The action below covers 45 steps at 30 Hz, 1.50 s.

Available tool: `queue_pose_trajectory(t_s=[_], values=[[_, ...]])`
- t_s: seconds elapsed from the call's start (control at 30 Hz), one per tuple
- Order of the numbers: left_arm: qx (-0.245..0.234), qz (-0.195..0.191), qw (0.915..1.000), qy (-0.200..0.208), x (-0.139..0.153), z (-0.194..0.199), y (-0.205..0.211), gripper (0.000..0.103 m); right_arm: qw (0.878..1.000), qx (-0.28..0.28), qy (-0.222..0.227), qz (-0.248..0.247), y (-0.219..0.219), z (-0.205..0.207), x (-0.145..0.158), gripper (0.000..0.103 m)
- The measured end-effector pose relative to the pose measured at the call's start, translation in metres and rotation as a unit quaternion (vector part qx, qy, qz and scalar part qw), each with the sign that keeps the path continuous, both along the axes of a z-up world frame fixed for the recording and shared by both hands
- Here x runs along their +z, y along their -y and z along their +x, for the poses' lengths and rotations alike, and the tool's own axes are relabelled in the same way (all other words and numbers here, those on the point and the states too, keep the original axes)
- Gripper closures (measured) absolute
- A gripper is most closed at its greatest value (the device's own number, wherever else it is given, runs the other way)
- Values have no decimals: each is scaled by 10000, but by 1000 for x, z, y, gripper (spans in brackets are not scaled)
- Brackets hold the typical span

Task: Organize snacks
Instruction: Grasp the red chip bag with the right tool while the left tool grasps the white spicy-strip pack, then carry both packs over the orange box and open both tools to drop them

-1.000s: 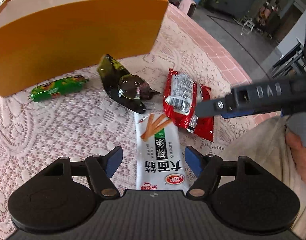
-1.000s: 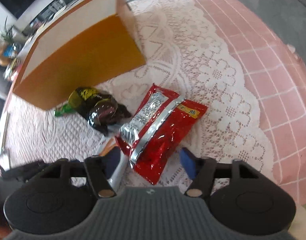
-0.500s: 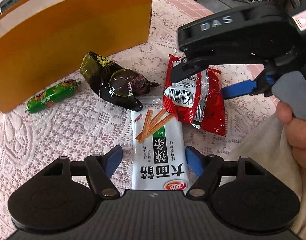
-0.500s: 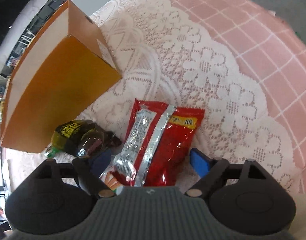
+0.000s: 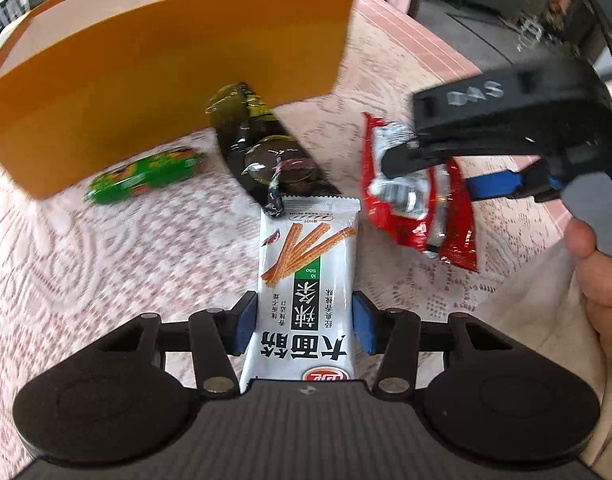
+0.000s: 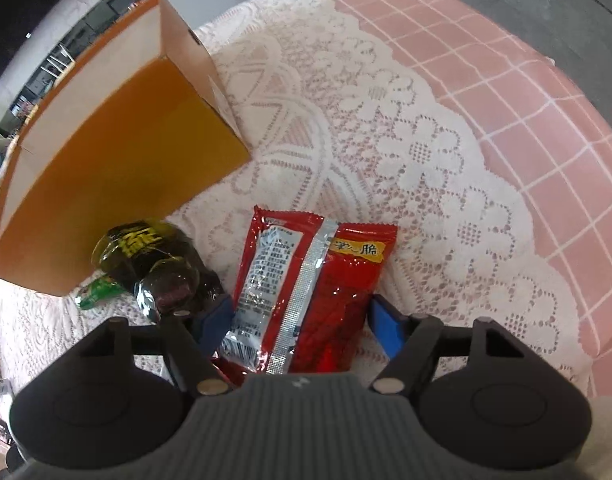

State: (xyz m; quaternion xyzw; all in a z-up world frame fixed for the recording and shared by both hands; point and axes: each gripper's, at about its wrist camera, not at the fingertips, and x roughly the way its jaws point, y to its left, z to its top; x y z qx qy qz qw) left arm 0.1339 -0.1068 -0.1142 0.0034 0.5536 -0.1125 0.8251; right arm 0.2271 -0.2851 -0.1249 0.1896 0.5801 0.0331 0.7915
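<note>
A white snack packet with orange sticks [image 5: 306, 280] lies on the lace cloth. My left gripper [image 5: 304, 326] straddles its near end, the blue pads close to both edges; whether they press it I cannot tell. A red snack packet [image 6: 306, 288] lies to the right, also seen in the left wrist view [image 5: 422, 204]. My right gripper [image 6: 302, 320] is open around its near end, pads a little apart from it. A dark green packet [image 5: 262, 160] and a green sausage [image 5: 146, 176] lie in front of the orange box [image 5: 166, 92].
The orange box [image 6: 118, 184] stands open-topped at the back left. The lace cloth [image 6: 386, 140] covers a pink checked tablecloth [image 6: 526, 80], whose edge falls away to the right. The person's hand [image 5: 602, 280] holds the right gripper.
My left gripper's fingers have closed in from wide open to the white packet's edges. My right gripper has moved forward over the red packet, which now lies between its fingers.
</note>
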Motion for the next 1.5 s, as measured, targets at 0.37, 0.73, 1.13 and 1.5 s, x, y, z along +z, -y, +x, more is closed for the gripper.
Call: queue_pose_trajectory(t_s=[0.37, 0.73, 1.13, 1.5], values=[[576, -670, 9955, 333, 37, -15, -54, 47, 9977, 55, 607, 292, 4, -15, 16, 32], [973, -1105, 9808, 1276, 94, -8, -85, 47, 9900, 301, 1366, 183, -3, -33, 48, 32], [1046, -1036, 9707, 1900, 144, 48, -95, 47, 9559, 1438, 2552, -213, -53, -20, 129, 32], [1190, -579, 9716, 1959, 133, 102, -101, 47, 9222, 2153, 3076, -927, -105, 31, 154, 32]])
